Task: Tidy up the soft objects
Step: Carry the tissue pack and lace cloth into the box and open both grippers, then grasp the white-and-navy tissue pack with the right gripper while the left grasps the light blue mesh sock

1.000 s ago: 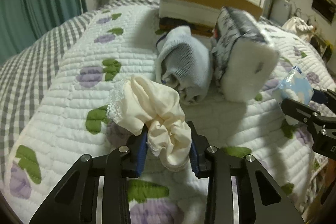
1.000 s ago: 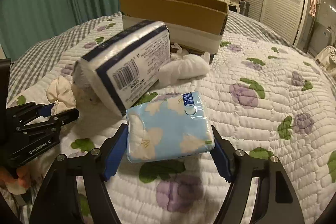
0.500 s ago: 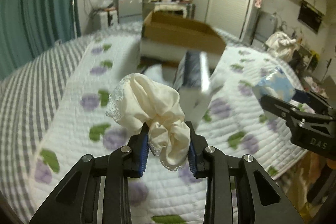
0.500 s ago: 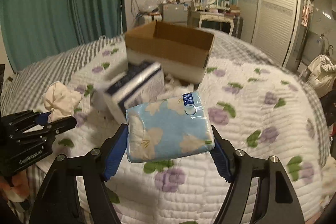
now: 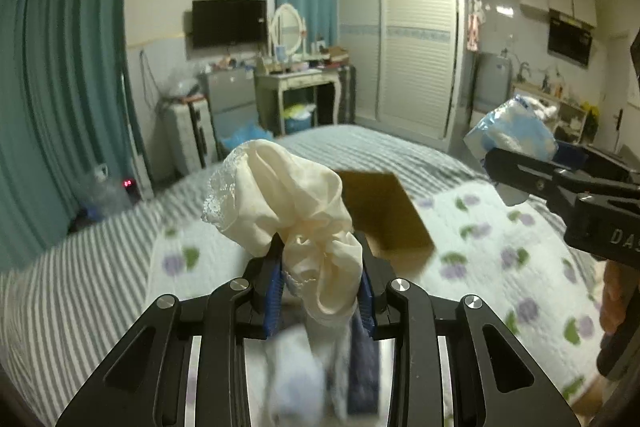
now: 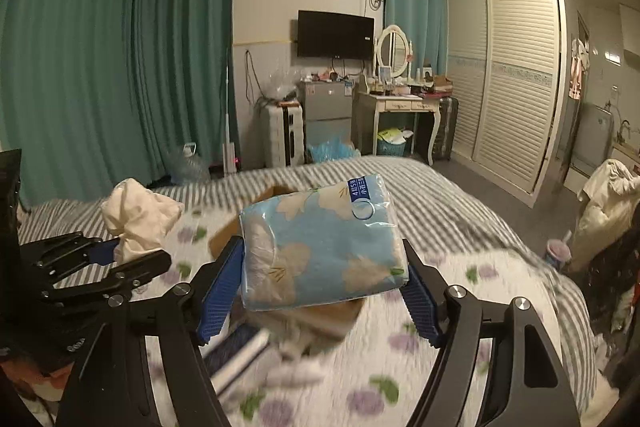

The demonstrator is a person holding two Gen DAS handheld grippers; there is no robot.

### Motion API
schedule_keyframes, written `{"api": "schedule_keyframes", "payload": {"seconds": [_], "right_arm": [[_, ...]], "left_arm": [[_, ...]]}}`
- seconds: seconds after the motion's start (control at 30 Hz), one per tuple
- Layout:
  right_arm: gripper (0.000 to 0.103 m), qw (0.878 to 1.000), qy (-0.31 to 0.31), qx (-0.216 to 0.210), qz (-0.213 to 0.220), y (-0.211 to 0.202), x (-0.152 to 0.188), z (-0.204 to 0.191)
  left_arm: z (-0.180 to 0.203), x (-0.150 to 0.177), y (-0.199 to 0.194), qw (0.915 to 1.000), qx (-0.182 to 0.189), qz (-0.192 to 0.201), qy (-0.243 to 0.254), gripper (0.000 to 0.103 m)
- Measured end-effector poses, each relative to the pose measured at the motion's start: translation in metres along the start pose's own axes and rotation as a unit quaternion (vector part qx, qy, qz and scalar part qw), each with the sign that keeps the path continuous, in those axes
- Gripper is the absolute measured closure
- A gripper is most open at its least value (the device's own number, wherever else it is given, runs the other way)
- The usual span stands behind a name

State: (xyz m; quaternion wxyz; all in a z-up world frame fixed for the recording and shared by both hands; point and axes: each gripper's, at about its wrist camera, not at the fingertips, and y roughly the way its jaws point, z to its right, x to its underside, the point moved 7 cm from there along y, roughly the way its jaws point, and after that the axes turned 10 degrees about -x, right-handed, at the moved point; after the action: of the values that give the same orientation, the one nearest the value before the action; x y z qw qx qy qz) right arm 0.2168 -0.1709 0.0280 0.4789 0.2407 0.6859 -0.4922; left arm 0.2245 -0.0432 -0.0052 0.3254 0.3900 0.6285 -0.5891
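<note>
My left gripper is shut on a cream lace-edged cloth and holds it high above the bed; it also shows in the right wrist view. My right gripper is shut on a blue floral tissue pack, also raised, seen at the right of the left wrist view. The open cardboard box sits on the quilt below and ahead of both grippers. Blurred below are a navy-and-white tissue pack and a pale blue sock.
The bed has a flowered white quilt over a grey striped cover. Beyond it stand a dresser with mirror, a small fridge, a wardrobe and teal curtains.
Both grippers have risen well above the bed with their loads still held. The views tilted up; the box and the items on the quilt dropped low in the frames.
</note>
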Motion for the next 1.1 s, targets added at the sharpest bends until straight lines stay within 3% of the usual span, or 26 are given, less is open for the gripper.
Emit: {"api": "schedule_keyframes", "payload": {"seconds": [0.1, 0.23, 0.43, 0.57, 0.7, 0.77, 0.8, 0.83, 0.9, 0.93, 1.1], "right_arm": [[0.029, 1.0, 0.007, -0.001, 0.001, 0.027, -0.023, 0.016], [0.028, 1.0, 0.026, -0.004, -0.015, 0.08, -0.036, 0.041], [0.028, 0.997, 0.049, 0.005, -0.06, 0.153, -0.01, 0.078], [0.028, 0.994, 0.063, 0.012, -0.084, 0.186, 0.012, 0.101], [0.027, 0.993, 0.074, 0.012, -0.088, 0.196, 0.025, 0.113], [0.018, 0.994, 0.073, 0.014, -0.083, 0.192, 0.025, 0.115], [0.014, 0.994, 0.072, 0.018, -0.08, 0.19, 0.024, 0.118], [0.006, 0.994, 0.073, 0.03, -0.079, 0.186, 0.022, 0.12], [0.003, 0.994, 0.078, 0.039, -0.067, 0.173, 0.014, 0.121], [0.003, 0.994, 0.08, 0.035, -0.063, 0.167, 0.01, 0.119], [0.002, 0.996, 0.06, 0.043, -0.044, 0.122, -0.02, 0.105]], "left_arm": [[0.005, -0.019, 0.036, 0.9999, -0.005, 0.002, 0.015, 0.073], [0.012, -0.021, 0.085, 0.9997, -0.009, -0.015, 0.019, 0.073], [0.026, 0.005, 0.145, 0.9985, -0.002, -0.052, 0.018, 0.073], [0.035, 0.015, 0.169, 0.9967, -0.001, -0.072, 0.036, 0.073], [0.043, 0.018, 0.166, 0.9969, 0.016, -0.061, 0.046, 0.071], [0.044, 0.016, 0.162, 0.9965, 0.026, -0.062, 0.049, 0.068], [0.043, 0.015, 0.161, 0.9964, 0.025, -0.064, 0.05, 0.066], [0.043, 0.014, 0.159, 0.9963, 0.015, -0.069, 0.05, 0.051], [0.04, 0.009, 0.151, 0.9966, -0.009, -0.066, 0.049, 0.023], [0.037, 0.004, 0.143, 0.9972, -0.02, -0.054, 0.047, 0.018], [0.018, -0.024, 0.09, 0.9989, -0.032, -0.027, 0.022, 0.018]]}}
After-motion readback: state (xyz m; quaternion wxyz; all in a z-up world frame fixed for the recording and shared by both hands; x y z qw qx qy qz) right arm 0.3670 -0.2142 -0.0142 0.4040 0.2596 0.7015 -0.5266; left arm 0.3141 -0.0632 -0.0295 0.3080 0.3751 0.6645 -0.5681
